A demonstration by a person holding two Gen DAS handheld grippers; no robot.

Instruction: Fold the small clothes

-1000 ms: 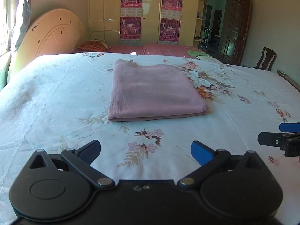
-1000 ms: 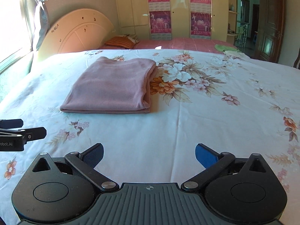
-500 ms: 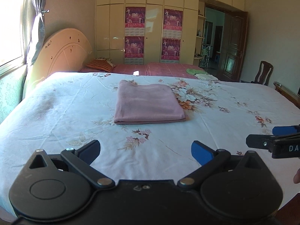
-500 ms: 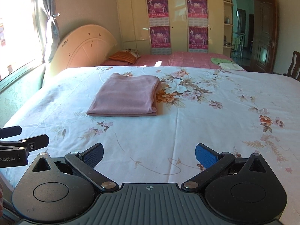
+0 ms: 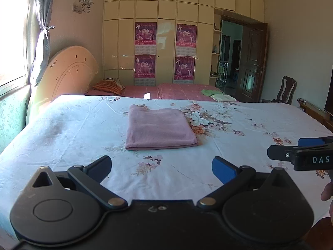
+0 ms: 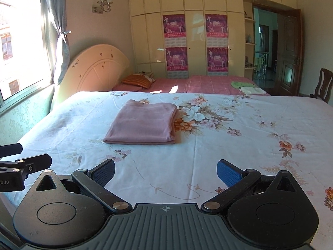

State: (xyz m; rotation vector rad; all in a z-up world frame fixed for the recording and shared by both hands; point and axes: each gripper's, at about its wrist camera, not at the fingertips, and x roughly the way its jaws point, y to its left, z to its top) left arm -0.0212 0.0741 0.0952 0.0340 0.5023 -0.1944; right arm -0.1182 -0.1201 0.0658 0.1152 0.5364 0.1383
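A pink garment (image 5: 159, 129) lies folded into a flat rectangle on the floral bedsheet (image 5: 72, 133); it also shows in the right wrist view (image 6: 143, 124). My left gripper (image 5: 161, 166) is open and empty, held well back from the garment near the bed's front edge. My right gripper (image 6: 165, 170) is open and empty too, also well back. The right gripper's fingers (image 5: 291, 154) show at the right edge of the left wrist view. The left gripper's fingers (image 6: 31, 162) show at the left edge of the right wrist view.
A cream headboard (image 5: 70, 73) and a curtained window (image 6: 22, 41) stand at the left. A second bed with a striped pillow (image 5: 108, 86) and folded cloths (image 5: 218, 95) lies behind. Wardrobes with posters line the far wall. A wooden chair (image 5: 287, 89) and a door are at the right.
Both grippers have pulled back and risen away from the folded garment, which now looks smaller and farther. The garment itself has not moved.
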